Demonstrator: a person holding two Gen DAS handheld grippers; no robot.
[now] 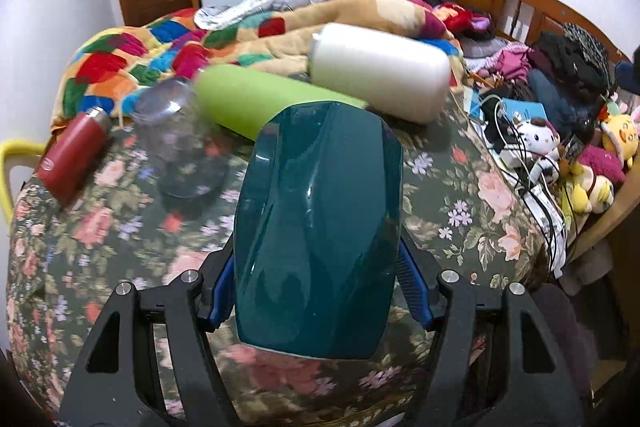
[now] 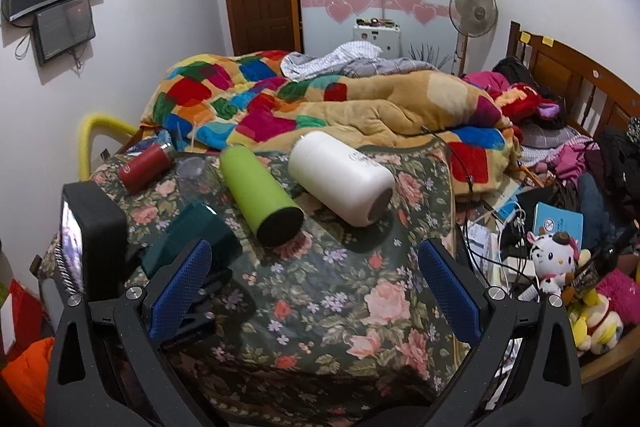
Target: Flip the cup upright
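Observation:
A dark teal cup (image 1: 320,227) fills the middle of the left wrist view. My left gripper (image 1: 320,291) is shut on it, its blue pads pressed on both sides, and holds it over the floral bedspread (image 1: 100,267). The cup's wider end points toward the camera. The same cup (image 2: 196,235) shows at the left of the right wrist view, held by the other gripper's black body. My right gripper (image 2: 316,287) is open and empty above the bedspread (image 2: 320,307).
On the bed lie a green bottle (image 2: 260,191), a white bottle (image 2: 340,179), a red flask (image 2: 144,165) and a clear cup (image 1: 176,143). A colourful quilt (image 2: 320,103) is heaped behind. Cables, plush toys (image 2: 552,259) and clothes crowd the right side.

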